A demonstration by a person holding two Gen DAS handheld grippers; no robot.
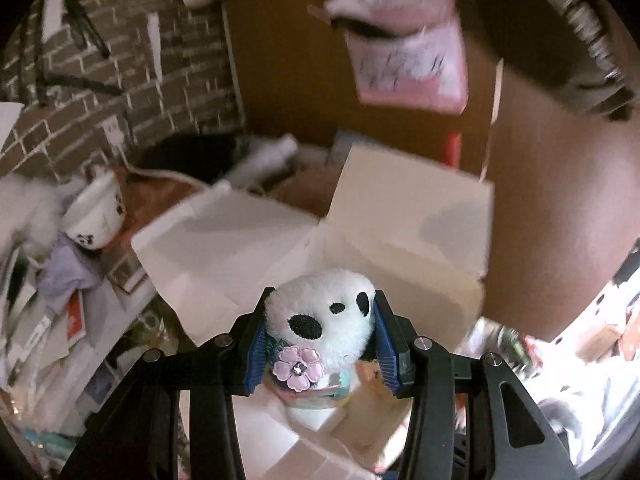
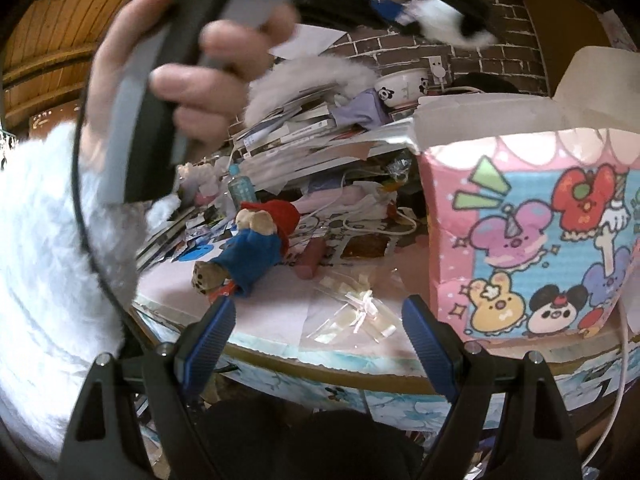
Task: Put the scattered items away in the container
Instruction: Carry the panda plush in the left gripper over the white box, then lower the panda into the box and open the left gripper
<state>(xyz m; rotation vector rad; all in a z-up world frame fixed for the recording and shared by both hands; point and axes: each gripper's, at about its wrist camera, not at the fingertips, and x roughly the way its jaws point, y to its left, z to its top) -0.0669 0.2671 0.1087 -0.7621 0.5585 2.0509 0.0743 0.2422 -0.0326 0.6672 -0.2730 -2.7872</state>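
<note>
Left wrist cam: left gripper clamped on white plush, above open box, not dropped yet. Right gripper wide, empty; bear, plastic packets left on table.

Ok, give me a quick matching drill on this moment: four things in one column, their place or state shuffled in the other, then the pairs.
Things:
1. white plush dog
2. bear doll in blue coat
3. right tool
4. panda bowl

States:
A. open, nothing between the pads
B. lying on the pink tabletop
C. clamped in the left tool, above the open carton
D. perched on the paper heap by the brick wall

Pairs: 1-C, 2-B, 3-A, 4-D
</note>
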